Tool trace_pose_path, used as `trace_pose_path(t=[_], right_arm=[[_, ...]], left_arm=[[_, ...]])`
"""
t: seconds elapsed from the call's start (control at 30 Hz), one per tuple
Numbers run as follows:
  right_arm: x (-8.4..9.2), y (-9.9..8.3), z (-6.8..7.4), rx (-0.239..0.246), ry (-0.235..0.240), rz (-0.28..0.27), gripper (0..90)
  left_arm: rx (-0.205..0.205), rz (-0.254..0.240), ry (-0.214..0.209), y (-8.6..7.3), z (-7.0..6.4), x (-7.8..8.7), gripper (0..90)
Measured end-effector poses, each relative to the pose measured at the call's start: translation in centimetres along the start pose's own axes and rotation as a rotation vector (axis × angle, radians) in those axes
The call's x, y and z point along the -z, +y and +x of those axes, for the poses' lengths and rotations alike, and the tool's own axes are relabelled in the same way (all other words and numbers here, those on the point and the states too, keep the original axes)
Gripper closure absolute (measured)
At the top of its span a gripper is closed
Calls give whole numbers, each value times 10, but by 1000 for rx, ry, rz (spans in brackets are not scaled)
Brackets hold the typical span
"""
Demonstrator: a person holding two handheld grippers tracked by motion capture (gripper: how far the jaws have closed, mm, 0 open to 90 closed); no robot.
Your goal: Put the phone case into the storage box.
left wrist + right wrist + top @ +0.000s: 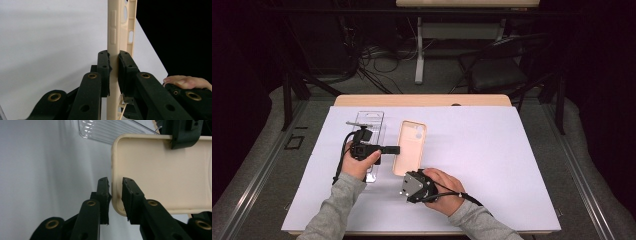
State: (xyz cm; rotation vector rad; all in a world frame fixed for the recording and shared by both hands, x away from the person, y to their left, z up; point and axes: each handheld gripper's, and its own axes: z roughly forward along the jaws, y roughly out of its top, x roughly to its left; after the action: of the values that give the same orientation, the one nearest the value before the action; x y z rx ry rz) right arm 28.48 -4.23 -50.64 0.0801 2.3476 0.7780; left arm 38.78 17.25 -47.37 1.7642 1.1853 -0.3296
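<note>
Grippers grasp a beige phone case (409, 147), long axis twelve to six: left gripper (389, 149) clamps its nine o'clock edge, right gripper (115, 191) its six o'clock corner.

Table (512, 165) lit bright from above, room dark. Soft shadows, glare on clear tray (105, 131). Near jaws slightly blurred.

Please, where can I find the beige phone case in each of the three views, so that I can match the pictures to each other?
High view: the beige phone case lies open side up at the middle of the white sheet.
Left gripper view: its side wall rises upright at centre, clamped between that gripper's jaws.
Right gripper view: it spreads across the right half, its bottom rim between the jaws.
Shared landmark: the white sheet.
</note>
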Motion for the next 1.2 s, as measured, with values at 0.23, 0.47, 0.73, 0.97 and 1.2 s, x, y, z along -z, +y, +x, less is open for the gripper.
trace_pose_path(t=[0.23, 0.47, 0.73, 0.97, 1.2], right_arm=[[2, 0, -2, -40, -12, -35, 633], [6, 0, -9, -74, -50, -79, 523], [12, -3, -22, -162, -83, -103, 436], [15, -3, -31, -206, -99, -115, 427], [19, -3, -52, -271, -104, -94, 411]], left_arm=[[1, -24, 10, 0, 1, 2, 814], [-3, -56, 27, -1, 2, 7, 813], [-8, -82, 37, -1, 3, 13, 813], [-20, -99, 38, -1, 2, 15, 813], [-29, -121, 34, -2, 2, 16, 813]])
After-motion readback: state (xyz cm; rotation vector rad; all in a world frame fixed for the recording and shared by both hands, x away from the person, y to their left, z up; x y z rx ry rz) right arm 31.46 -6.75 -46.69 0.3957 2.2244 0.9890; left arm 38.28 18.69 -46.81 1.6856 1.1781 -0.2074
